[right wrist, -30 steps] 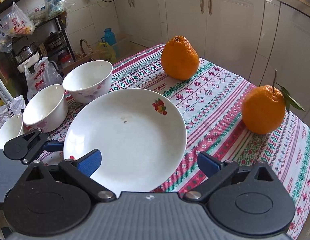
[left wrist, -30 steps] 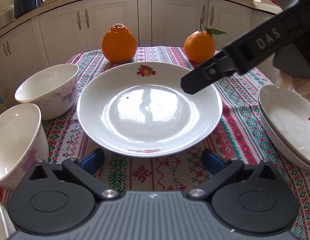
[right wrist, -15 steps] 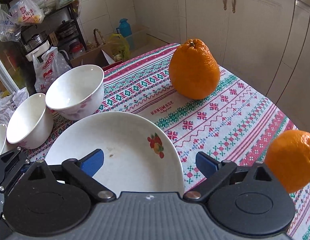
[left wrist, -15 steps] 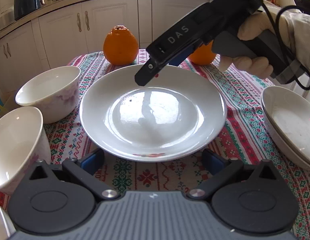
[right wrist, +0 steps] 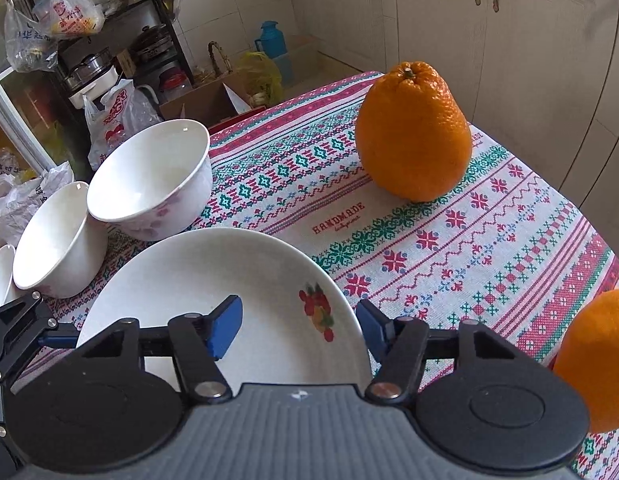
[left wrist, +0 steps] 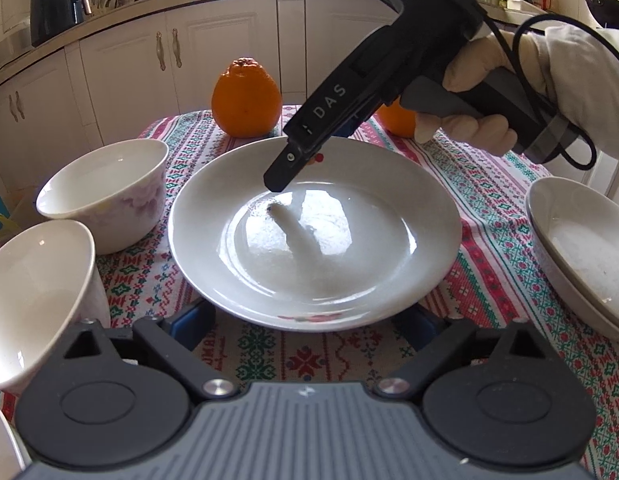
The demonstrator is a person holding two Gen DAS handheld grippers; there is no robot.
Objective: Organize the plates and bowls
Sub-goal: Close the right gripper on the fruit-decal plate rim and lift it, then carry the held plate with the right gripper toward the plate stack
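On the tablecloth point(right wrist: 449, 236): "HANDMADE". Along the right gripper point(right wrist: 299, 326): "DAS", jaws just closing across the plate point(right wrist: 213, 280) rim. Left gripper point(left wrist: 309, 322) jaws narrowing, astride the plate's near edge.

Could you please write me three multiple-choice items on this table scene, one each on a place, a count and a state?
1. The large plate lies: A on the counter; B between the bowls and the stacked plates; C on top of a bowl.
2. Oranges on the tablecloth: A one; B two; C four.
3. The large plate is: A upside down; B broken; C upright and empty.
Answers: B, bowls on one side, the stack on the other; B, one stands far off, another nearer; C, its bare glossy inside faces up.
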